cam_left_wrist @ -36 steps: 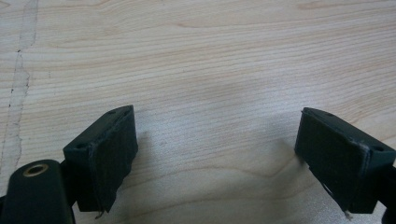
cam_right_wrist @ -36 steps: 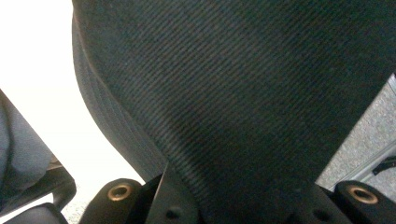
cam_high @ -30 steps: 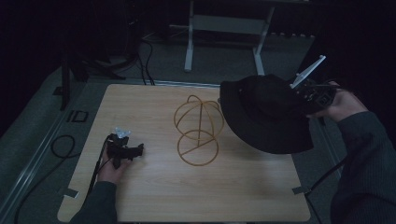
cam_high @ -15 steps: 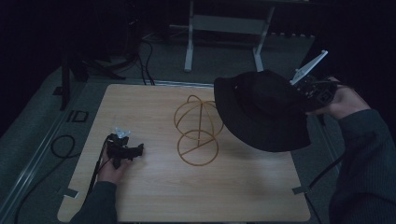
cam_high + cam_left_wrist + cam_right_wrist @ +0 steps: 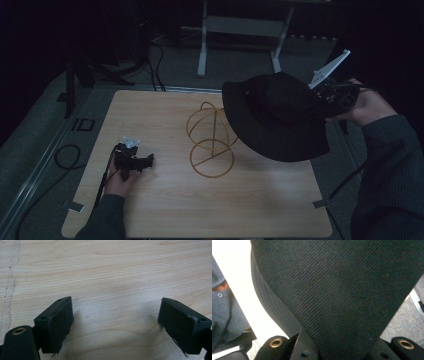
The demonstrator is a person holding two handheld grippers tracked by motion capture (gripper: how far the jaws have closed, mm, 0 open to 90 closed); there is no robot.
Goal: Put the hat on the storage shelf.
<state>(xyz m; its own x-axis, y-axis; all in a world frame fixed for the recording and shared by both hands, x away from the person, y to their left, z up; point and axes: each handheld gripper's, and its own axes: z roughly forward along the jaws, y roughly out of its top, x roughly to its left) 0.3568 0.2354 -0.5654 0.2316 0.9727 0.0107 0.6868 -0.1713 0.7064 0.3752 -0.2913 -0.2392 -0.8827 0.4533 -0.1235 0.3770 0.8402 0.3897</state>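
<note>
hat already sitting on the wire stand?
No, in the high view the black hat hangs from the right gripper, up beside the wire stand, not on it.

I find no writing I can read in any of my views: no label, brand, number or sign. The black hat (image 5: 276, 116) I hold up shows only its woven cloth, up close too. The wooden table (image 5: 165, 200) shows bare grain, and the wire stand (image 5: 211, 141) carries no tag. A small dark rectangular mark (image 5: 82, 124) sits by the table's left edge, but it is too dim and small for me to make out as lettering.
</note>
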